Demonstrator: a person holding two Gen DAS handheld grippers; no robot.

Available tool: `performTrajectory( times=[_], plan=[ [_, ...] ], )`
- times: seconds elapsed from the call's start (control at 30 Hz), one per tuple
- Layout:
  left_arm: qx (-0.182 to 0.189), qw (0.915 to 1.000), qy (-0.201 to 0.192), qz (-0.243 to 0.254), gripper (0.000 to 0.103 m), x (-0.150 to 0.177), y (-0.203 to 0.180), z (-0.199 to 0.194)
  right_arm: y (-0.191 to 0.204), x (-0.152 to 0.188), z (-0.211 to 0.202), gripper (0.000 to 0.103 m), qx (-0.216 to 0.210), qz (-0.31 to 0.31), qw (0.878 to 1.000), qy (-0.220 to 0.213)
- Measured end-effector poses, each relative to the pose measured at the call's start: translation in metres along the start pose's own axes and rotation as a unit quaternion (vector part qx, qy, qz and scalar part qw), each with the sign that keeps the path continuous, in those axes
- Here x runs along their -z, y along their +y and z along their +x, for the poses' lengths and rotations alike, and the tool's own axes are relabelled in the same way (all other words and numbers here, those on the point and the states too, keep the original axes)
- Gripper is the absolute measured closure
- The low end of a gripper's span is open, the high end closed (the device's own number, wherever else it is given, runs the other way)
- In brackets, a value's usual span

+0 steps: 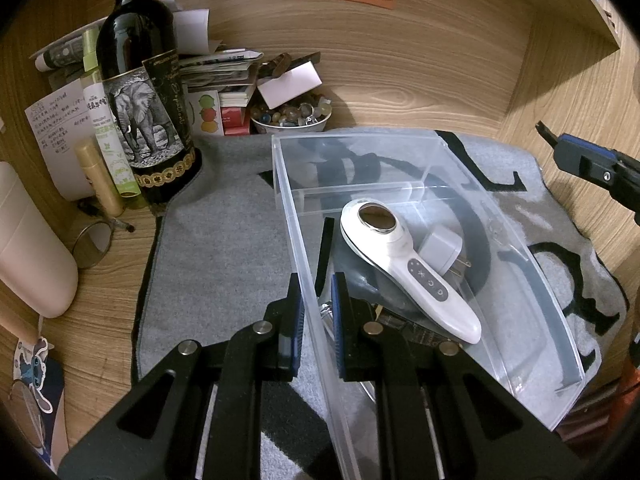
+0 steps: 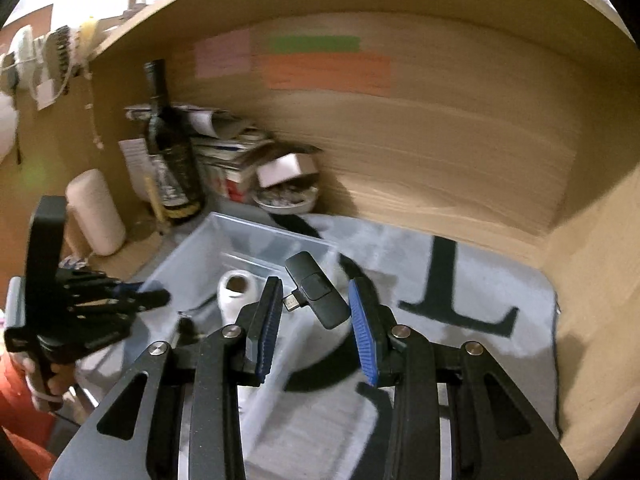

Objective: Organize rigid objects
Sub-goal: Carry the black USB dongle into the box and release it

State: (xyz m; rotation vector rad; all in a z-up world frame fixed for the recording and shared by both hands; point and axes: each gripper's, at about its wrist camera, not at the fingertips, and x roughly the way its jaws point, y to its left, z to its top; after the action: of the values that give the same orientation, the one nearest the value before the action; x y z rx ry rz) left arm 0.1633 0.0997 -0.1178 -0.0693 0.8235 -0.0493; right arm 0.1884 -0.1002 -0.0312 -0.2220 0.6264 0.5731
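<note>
A clear plastic bin [image 1: 404, 148] lies on a grey mat [image 1: 224, 240]. Inside it lie a white handheld device [image 1: 404, 268] and a white plug adapter [image 1: 444, 250]. My left gripper [image 1: 316, 320] is shut on the bin's left wall. In the right wrist view my right gripper [image 2: 316, 316] holds a small black dongle [image 2: 316, 292] with a metal plug between its blue pads, above the bin [image 2: 240, 240]. The white device [image 2: 236, 292] shows below it. The left gripper [image 2: 132, 300] shows at the left there; the right gripper's fingertips [image 1: 560, 144] show at the right edge of the left wrist view.
A wine bottle with an elephant label [image 1: 144, 92], small bottles [image 1: 116, 148], stacked papers [image 1: 224, 72] and a bowl of beads [image 1: 292, 116] crowd the back left. A pink cylinder [image 1: 28, 248] lies at the left. Wooden walls [image 1: 440, 60] close the back and right.
</note>
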Motion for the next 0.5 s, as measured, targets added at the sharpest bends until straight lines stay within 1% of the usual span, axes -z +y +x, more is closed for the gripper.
performTrajectory(
  times=[0.17,0.27,0.5],
  plan=[
    [0.0,1.0,0.0,0.0,0.092,0.0,0.0,0.0,0.021,-0.003,0.008,0.072,-0.024,-0.019,1.0,0.004],
    [0.0,1.0,0.0,0.0,0.092,0.0,0.0,0.0,0.033,-0.003,0.015,0.072,-0.042,-0.025,0.999,0.014],
    [0.0,1.0,0.0,0.0,0.092,0.0,-0.001,0.0,0.058,0.005,0.037,0.072,-0.065,-0.048,0.995,0.051]
  ],
)
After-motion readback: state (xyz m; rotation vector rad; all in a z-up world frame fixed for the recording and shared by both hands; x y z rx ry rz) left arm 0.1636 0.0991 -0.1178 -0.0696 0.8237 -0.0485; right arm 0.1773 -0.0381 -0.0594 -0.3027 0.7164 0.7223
